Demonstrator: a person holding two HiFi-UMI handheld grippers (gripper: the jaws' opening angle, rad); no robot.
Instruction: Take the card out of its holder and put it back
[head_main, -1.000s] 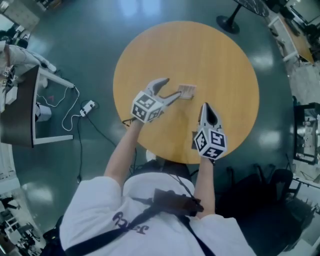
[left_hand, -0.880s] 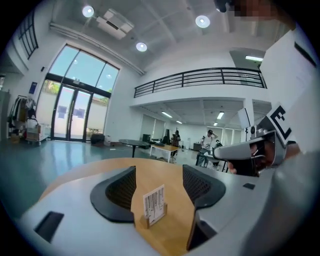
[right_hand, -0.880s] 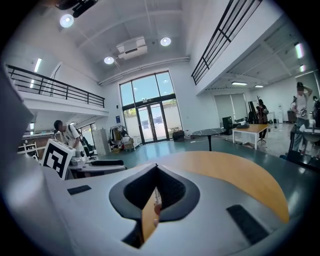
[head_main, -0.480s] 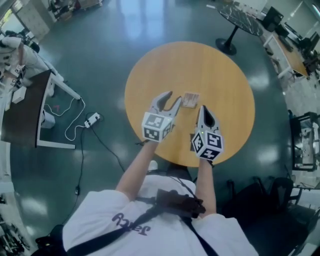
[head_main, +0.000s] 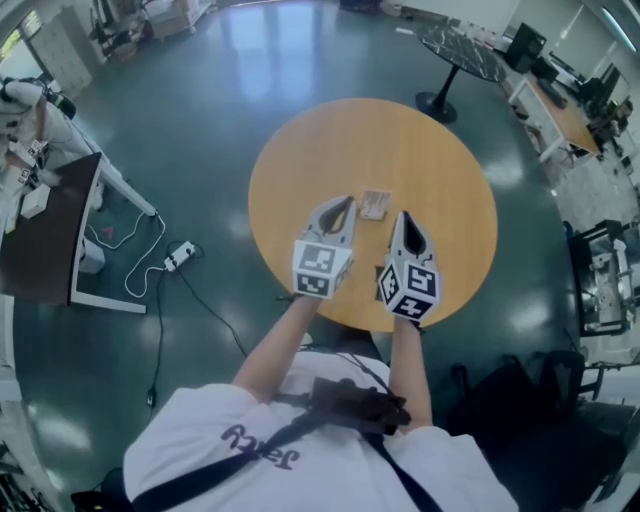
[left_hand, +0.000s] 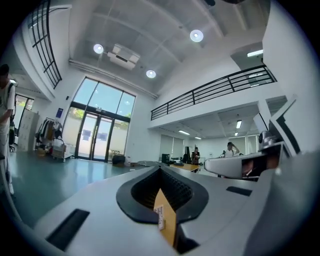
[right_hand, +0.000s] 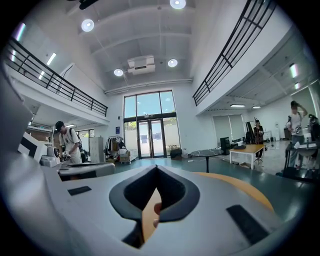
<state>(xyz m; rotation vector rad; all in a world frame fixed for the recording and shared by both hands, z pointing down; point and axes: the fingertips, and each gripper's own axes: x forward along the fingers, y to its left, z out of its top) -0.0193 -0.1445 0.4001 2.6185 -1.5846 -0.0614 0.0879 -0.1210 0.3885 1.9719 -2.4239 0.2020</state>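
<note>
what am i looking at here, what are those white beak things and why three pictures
No robot here: a person holds a two-jaw tool in each hand, the left gripper and the right gripper. The head view comes from a camera on the person's head, looking down. The two gripper views come from cameras riding on the grippers, looking along their jaws. On the round table lies a small card holder. Both grippers are shut and hold nothing; the left one's jaws have just closed. The tan strip where each pair meets seems part of the tool.
</note>
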